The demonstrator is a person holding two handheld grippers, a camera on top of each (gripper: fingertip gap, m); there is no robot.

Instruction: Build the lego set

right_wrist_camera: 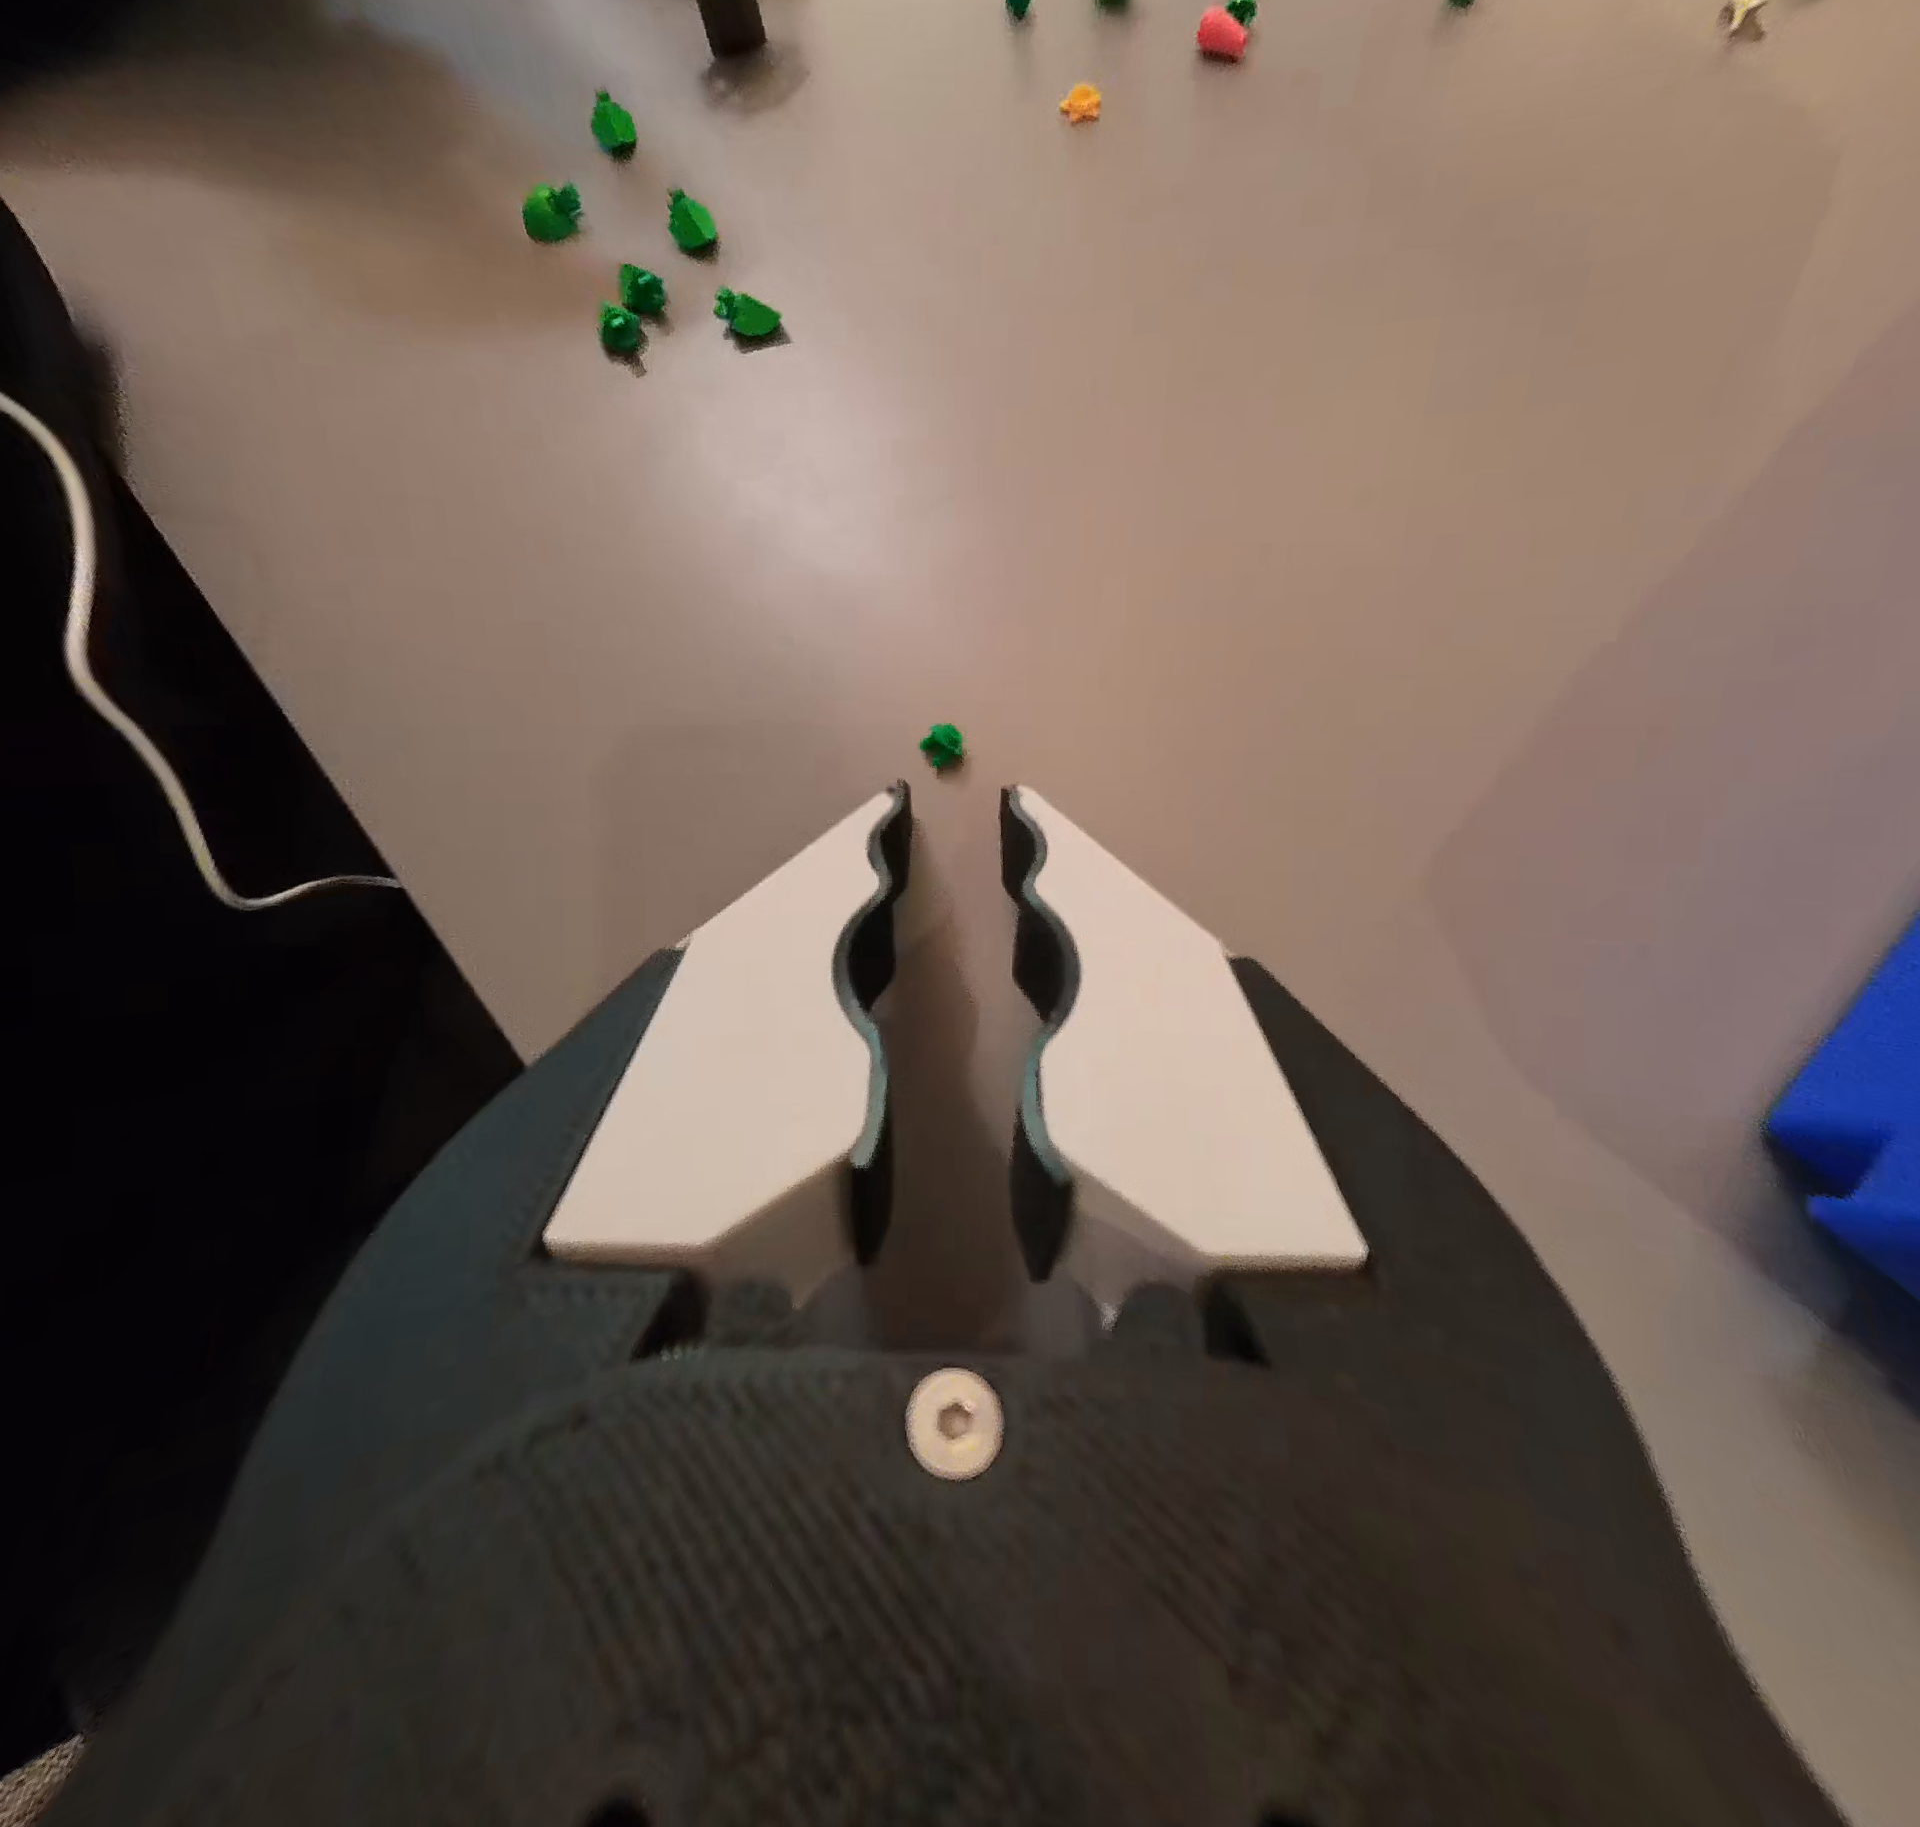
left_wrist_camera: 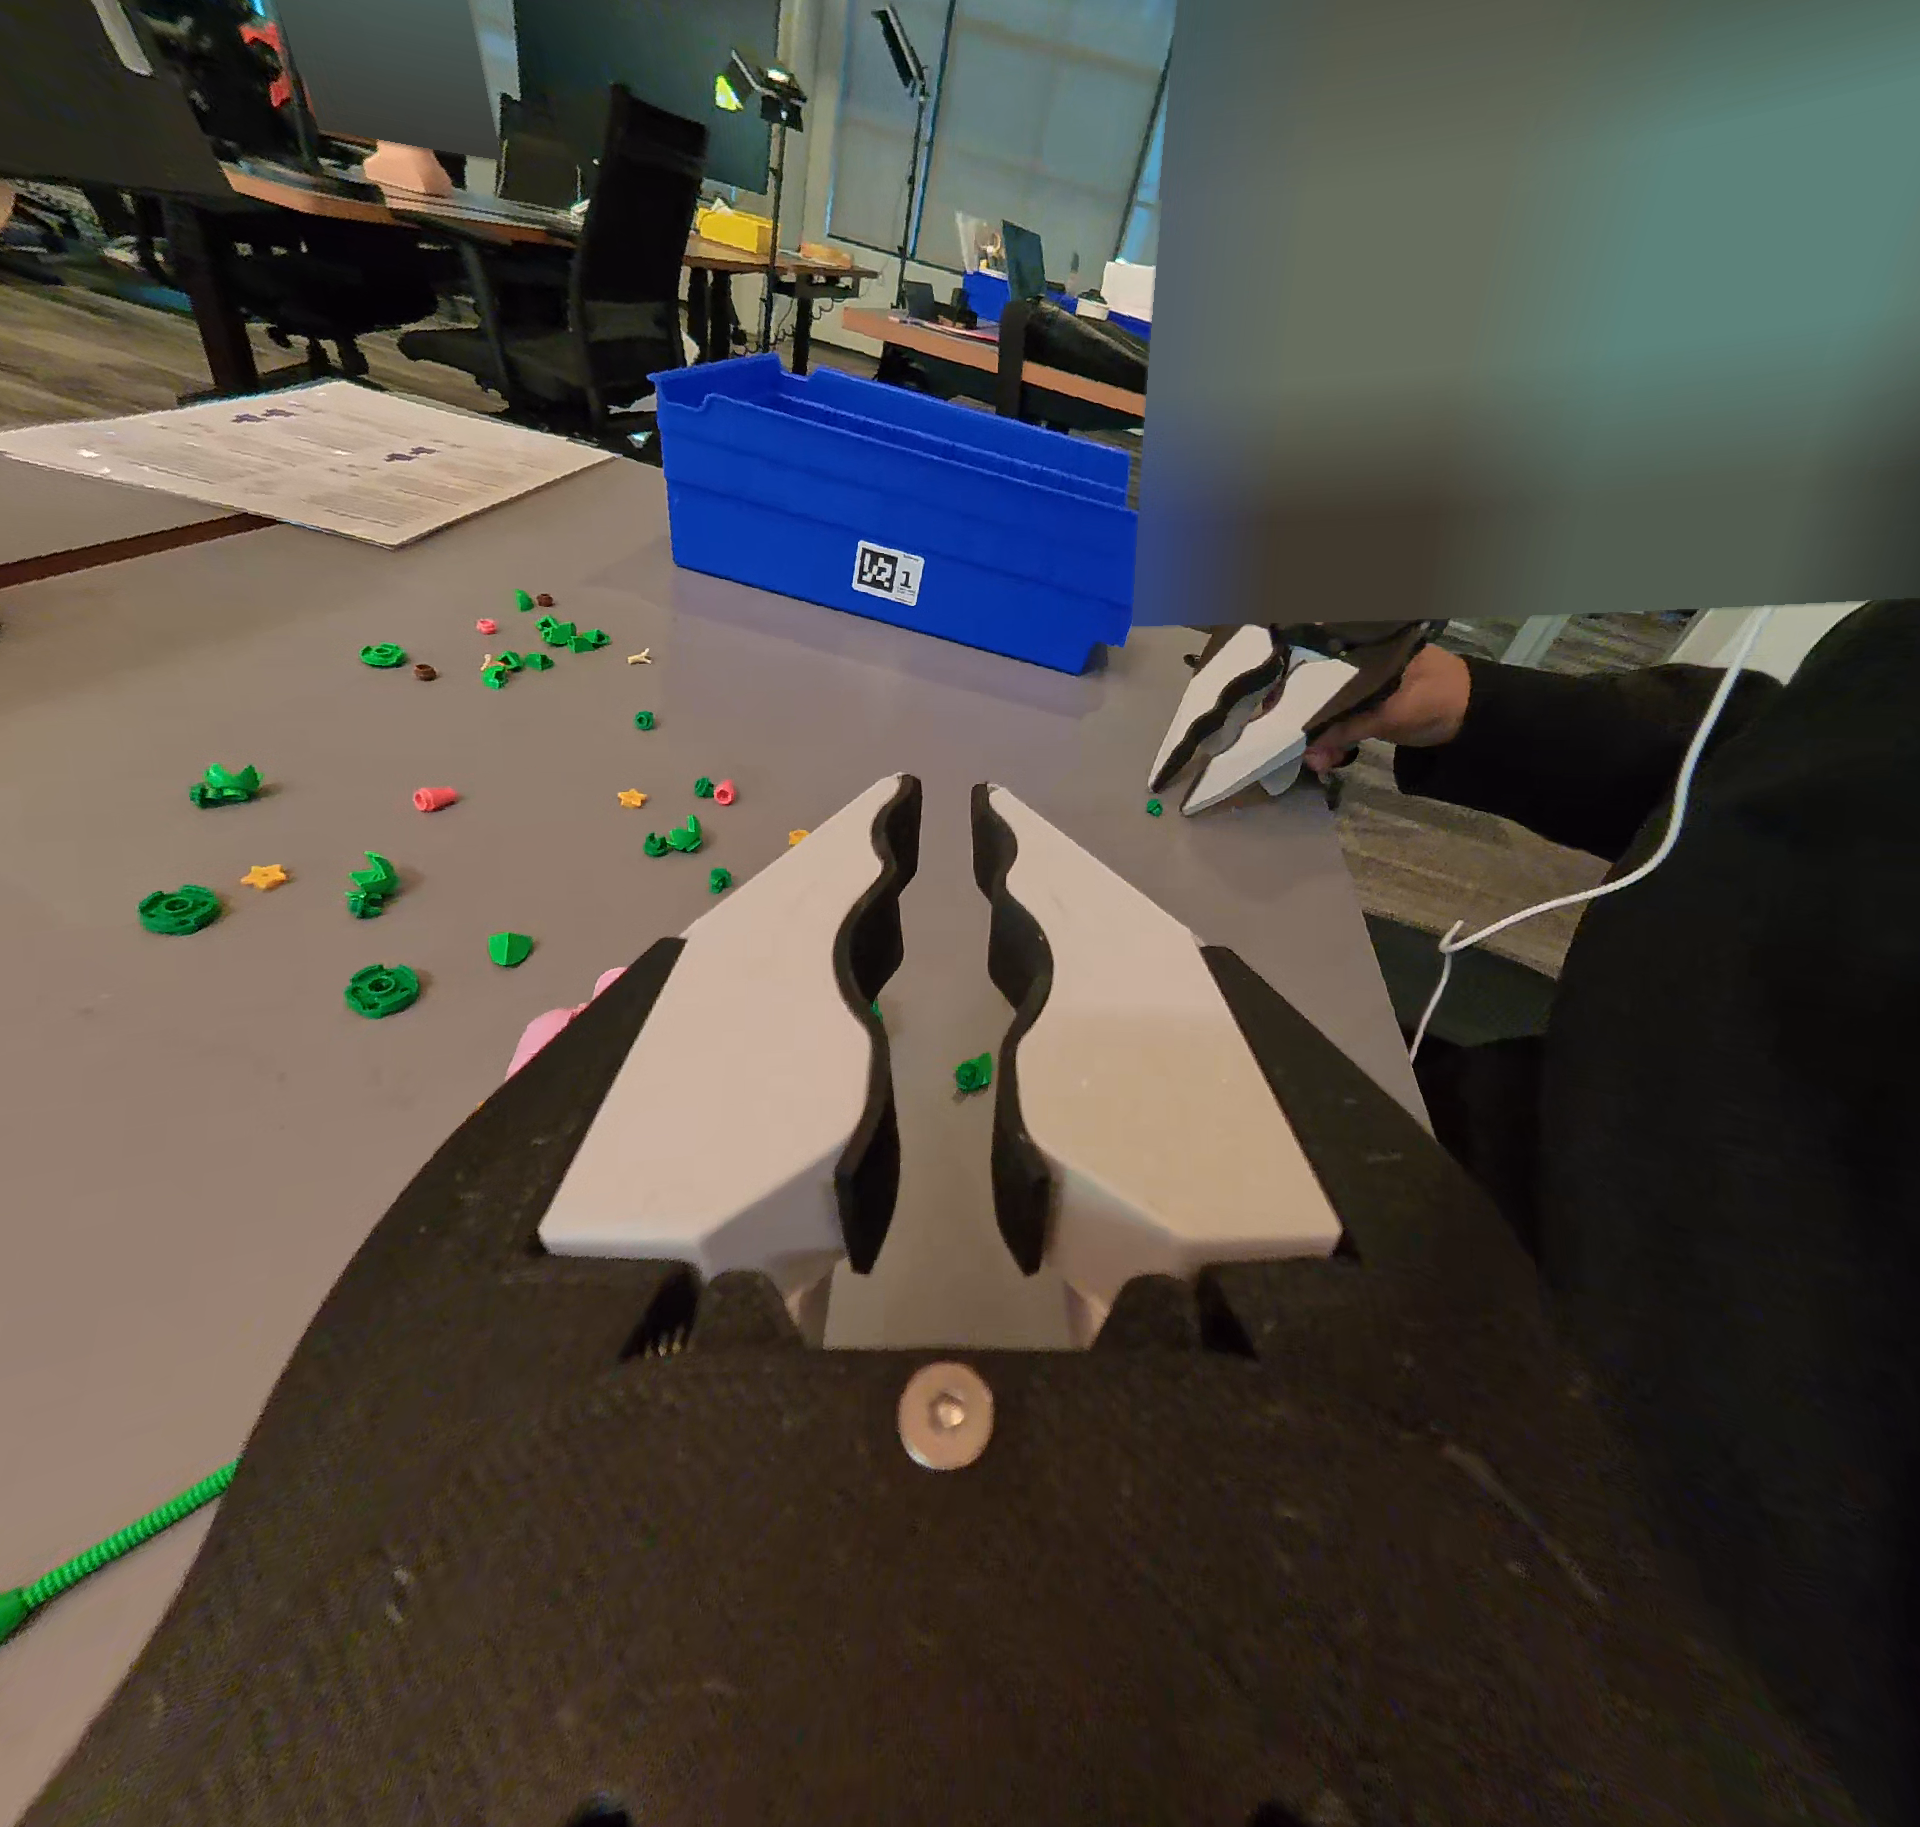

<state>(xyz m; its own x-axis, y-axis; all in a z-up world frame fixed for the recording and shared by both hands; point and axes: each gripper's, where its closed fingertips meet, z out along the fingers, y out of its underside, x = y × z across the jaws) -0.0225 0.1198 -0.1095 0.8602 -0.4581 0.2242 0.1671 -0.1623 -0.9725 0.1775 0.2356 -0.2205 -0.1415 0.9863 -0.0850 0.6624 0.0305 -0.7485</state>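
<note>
Grey-white fingers of the left hand-held gripper (left_wrist_camera: pixel 945 790) were held apart with nothing between them, above the counter (left_wrist_camera: pixel 312 1154); a small green piece (left_wrist_camera: pixel 974 1073) was seen on the surface through the gap. The right hand-held gripper (right_wrist_camera: pixel 954 790) was likewise parted and empty, a tiny green lego piece (right_wrist_camera: pixel 942 744) lying just beyond its tips, near the counter's edge. Bare surface was left around it. Scattered lego pieces (left_wrist_camera: pixel 382 990) were spread farther left, and a blue bin (left_wrist_camera: pixel 894 520) was set at the far side.
</note>
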